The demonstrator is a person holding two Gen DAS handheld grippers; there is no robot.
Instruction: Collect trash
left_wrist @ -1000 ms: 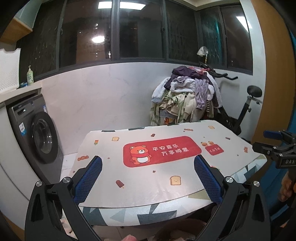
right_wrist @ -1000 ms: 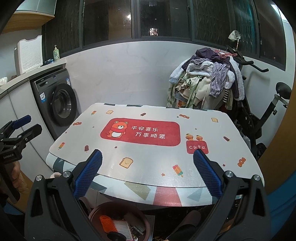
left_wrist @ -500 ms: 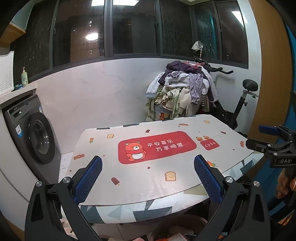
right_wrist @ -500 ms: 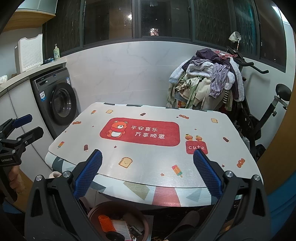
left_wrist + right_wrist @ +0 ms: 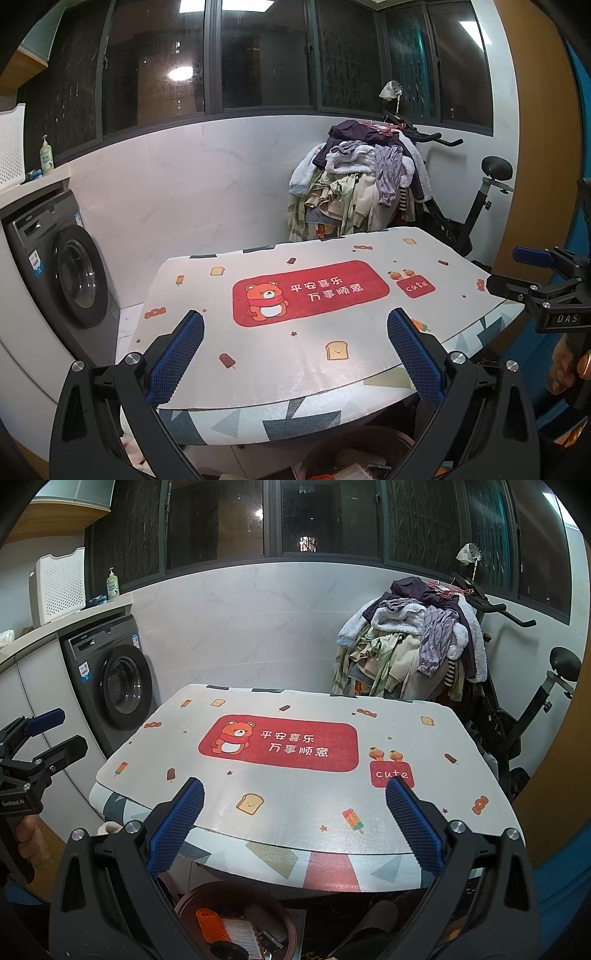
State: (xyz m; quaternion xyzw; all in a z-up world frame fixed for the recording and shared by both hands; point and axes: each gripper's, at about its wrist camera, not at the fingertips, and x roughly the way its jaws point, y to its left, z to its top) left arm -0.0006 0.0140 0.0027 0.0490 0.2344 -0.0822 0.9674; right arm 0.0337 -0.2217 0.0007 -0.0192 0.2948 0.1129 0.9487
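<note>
At the far left, a grey washing machine (image 5: 110,679) stands under a counter, and a white perforated basket (image 5: 61,585) and a soap bottle (image 5: 112,585) are on that counter. The left gripper (image 5: 295,332) hovers in front of the near edge of the worktop (image 5: 258,354), with its blue-padded jaws wide apart and nothing between them. In the right wrist view it shows at the left border, held by a hand (image 5: 31,836).

The worktop is covered by a mat with a red bear panel (image 5: 279,742) in the middle. Below the near edge of the worktop, on the floor, stands a round brown trash bin (image 5: 199,895). The trash is inside it: an orange ribbed piece (image 5: 212,925), a printed paper (image 5: 242,936) and some smaller bits that I cannot identify.

The right gripper (image 5: 295,812) is also before the near edge, above the bin, and its jaws are wide apart and hold nothing. Behind the far right corner of the worktop, a pile of clothes (image 5: 410,642) hangs on an exercise bike (image 5: 524,716).
</note>
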